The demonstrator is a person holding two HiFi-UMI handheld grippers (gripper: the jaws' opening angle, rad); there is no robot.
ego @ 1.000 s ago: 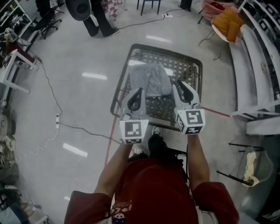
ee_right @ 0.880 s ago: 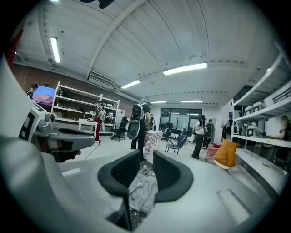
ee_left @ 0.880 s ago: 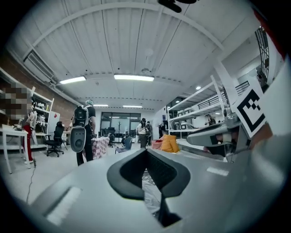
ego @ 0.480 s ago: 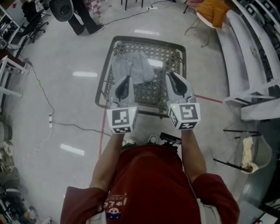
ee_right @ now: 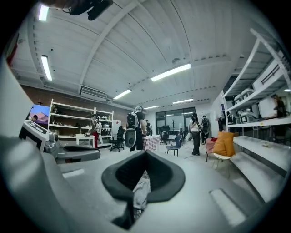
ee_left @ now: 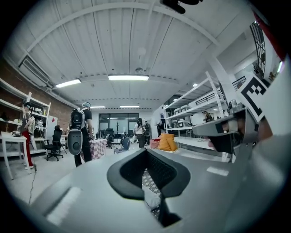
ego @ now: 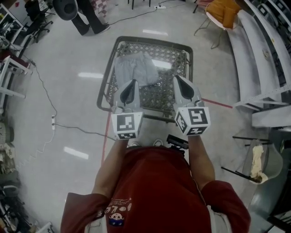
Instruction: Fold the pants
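Note:
Grey pants (ego: 135, 68) lie folded on a wire-mesh table (ego: 187, 48), towards its far left. My left gripper (ego: 128, 86) hangs level over the table's near side, its tip at the pants' near edge, shut on nothing. My right gripper (ego: 179, 81) is held level to the right of the pants, also shut and empty. In the left gripper view the left gripper (ee_left: 148, 157) has its pads together, with mesh and grey cloth (ee_left: 152, 200) showing below. Under the shut right gripper (ee_right: 144, 157) in the right gripper view, a strip of the pants (ee_right: 141, 191) shows.
A person (ego: 88, 18) stands on the floor beyond the table at the far left. An orange chair (ego: 223, 11) and long white shelving (ego: 259, 54) are on the right. A cable (ego: 54, 123) and a red tape line (ego: 218, 103) cross the floor.
Both grippers have shifted across the near side of the table. The right jaws have gone from a small gap to closed. The pants lie where they were.

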